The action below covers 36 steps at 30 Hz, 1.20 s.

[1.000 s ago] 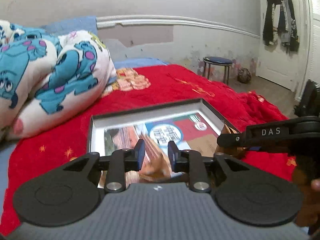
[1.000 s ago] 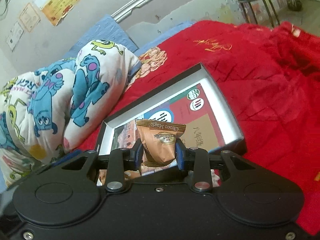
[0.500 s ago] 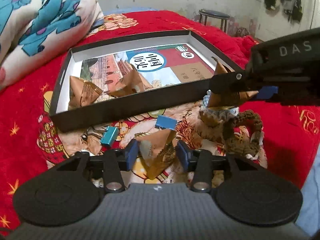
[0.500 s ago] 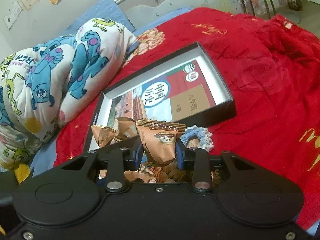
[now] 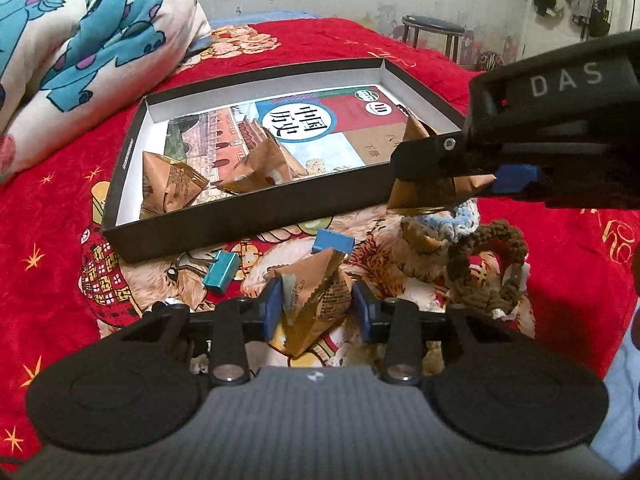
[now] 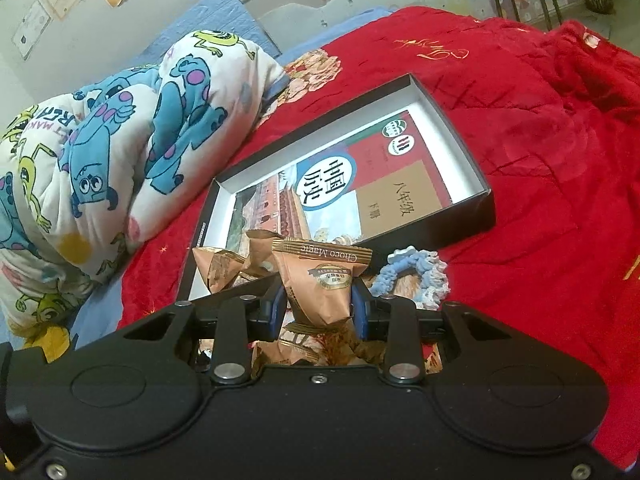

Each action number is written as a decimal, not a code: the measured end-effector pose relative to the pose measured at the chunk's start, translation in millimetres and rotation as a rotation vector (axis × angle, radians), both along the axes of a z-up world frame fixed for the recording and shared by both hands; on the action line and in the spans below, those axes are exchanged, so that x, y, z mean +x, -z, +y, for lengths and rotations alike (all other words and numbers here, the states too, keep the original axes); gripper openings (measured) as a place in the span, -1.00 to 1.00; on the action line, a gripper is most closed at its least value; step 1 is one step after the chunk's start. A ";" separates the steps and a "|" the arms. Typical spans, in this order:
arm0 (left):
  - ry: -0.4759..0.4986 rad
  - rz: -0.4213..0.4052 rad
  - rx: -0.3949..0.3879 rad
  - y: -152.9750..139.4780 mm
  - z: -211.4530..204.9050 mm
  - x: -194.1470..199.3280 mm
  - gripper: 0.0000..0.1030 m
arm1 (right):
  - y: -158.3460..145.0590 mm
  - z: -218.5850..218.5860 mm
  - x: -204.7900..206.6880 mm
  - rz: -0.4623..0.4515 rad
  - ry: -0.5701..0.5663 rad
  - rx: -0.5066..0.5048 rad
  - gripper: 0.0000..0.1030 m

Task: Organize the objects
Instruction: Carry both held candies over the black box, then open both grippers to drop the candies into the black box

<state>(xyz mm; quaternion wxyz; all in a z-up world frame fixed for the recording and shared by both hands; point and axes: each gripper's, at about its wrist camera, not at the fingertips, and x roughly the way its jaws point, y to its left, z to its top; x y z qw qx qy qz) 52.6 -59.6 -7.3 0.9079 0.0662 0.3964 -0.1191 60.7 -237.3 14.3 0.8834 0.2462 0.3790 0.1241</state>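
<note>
A shallow black box (image 5: 248, 224) with a book in it lies on the red bedspread; it also shows in the right wrist view (image 6: 486, 208). Two brown snack packets (image 5: 172, 186) lie in its near left corner. My left gripper (image 5: 316, 308) is shut on a brown snack packet (image 5: 316, 304) just above the cloth in front of the box. My right gripper (image 6: 320, 304) is shut on a brown Choco Magic packet (image 6: 324, 280) and hovers near the box's front right corner, where it shows in the left wrist view (image 5: 432, 188).
Two blue binder clips (image 5: 220, 272) lie on a printed cloth (image 5: 104, 276) before the box. A brown crochet piece (image 5: 484, 268) and a light blue scrunchie (image 6: 416, 276) lie to the right. A cartoon quilt (image 6: 120, 152) is piled left. A stool (image 5: 432, 28) stands behind.
My left gripper has dropped from over the box to the cloth in front of it and shut on a snack packet. My right gripper has drawn back from the box, still holding its packet.
</note>
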 end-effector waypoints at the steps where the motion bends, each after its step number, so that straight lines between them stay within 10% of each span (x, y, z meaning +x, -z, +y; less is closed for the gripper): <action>1: -0.003 -0.001 0.001 -1.2 0.6 -0.5 -0.19 | -0.4 -0.3 0.6 -0.004 0.000 0.005 -0.38; 17: -0.019 -0.155 -0.071 -35.5 6.6 -10.4 -0.19 | -5.8 -4.0 21.8 -0.035 0.009 0.003 -0.38; 36: -0.047 -0.299 -0.131 -30.1 -21.9 72.1 -0.19 | 28.7 -43.4 62.5 -0.039 0.146 0.088 -0.37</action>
